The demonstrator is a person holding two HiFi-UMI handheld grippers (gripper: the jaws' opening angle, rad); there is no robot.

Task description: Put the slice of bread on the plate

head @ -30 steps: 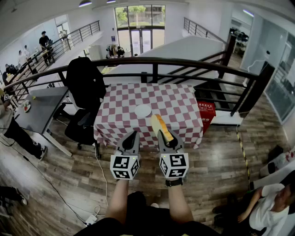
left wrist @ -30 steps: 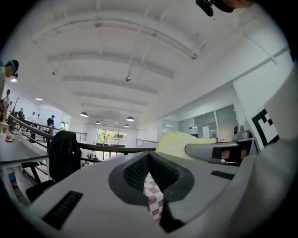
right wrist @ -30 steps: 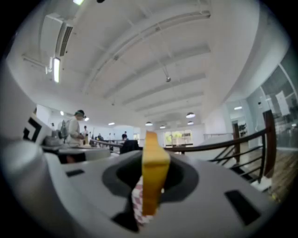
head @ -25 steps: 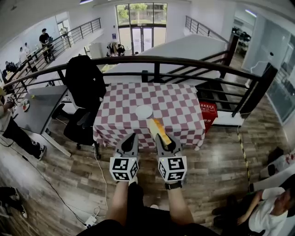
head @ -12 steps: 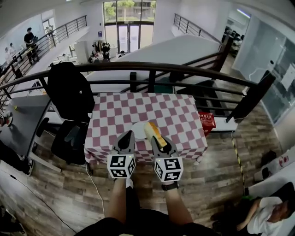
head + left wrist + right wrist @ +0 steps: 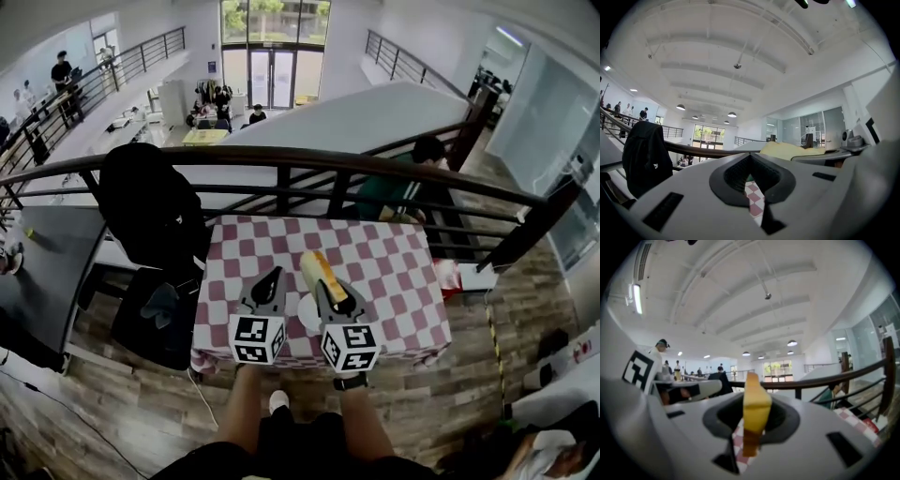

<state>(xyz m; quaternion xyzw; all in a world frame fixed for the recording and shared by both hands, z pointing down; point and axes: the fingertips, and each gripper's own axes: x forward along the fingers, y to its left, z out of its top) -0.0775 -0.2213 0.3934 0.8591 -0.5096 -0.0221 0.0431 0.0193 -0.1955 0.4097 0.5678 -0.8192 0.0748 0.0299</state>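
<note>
Bread point(image 6: 322, 270) pinched on edge in my right gripper point(image 6: 335, 292), frame centre. Plate point(image 6: 306, 314) just below it in frame. Left gripper point(image 6: 271, 279) jaws together, empty. Step: carrying. Next, likely: lower over plate, lay flat, release.

no text, label, brand, number or sign can be read in any view.
</note>
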